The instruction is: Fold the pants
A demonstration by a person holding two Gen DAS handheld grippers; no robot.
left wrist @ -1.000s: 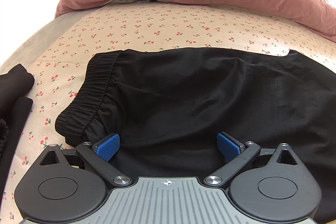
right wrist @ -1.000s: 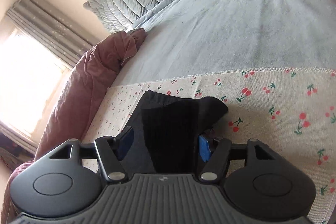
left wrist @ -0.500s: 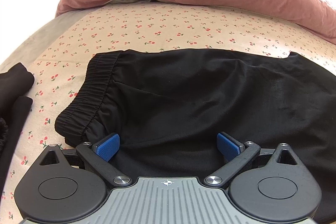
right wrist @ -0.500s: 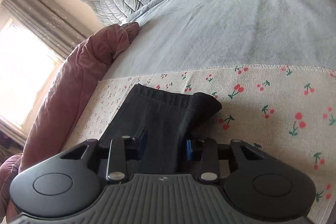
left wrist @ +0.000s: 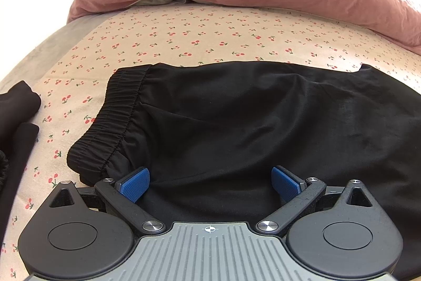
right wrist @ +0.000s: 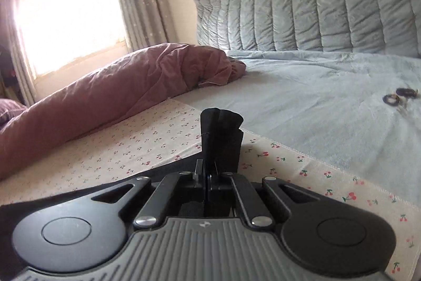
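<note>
Black pants (left wrist: 250,123) lie flat on the cherry-print sheet (left wrist: 184,38), elastic waistband (left wrist: 115,117) toward the left; left gripper (left wrist: 210,182) rests over the near edge, blue pads (left wrist: 133,183) spread wide, cloth between them but not pinched. Right gripper (right wrist: 209,175) is clamped tight on a bunched pant-leg end (right wrist: 221,133), raised off the sheet; pink duvet (right wrist: 105,86) lies behind.

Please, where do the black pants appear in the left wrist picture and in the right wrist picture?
Left wrist: the black pants fill the centre and right, waistband at left, spread flat.
Right wrist: only a bunched end of them at centre, pinched in the shut right claw.
Shared landmark: the cherry-print sheet.
</note>
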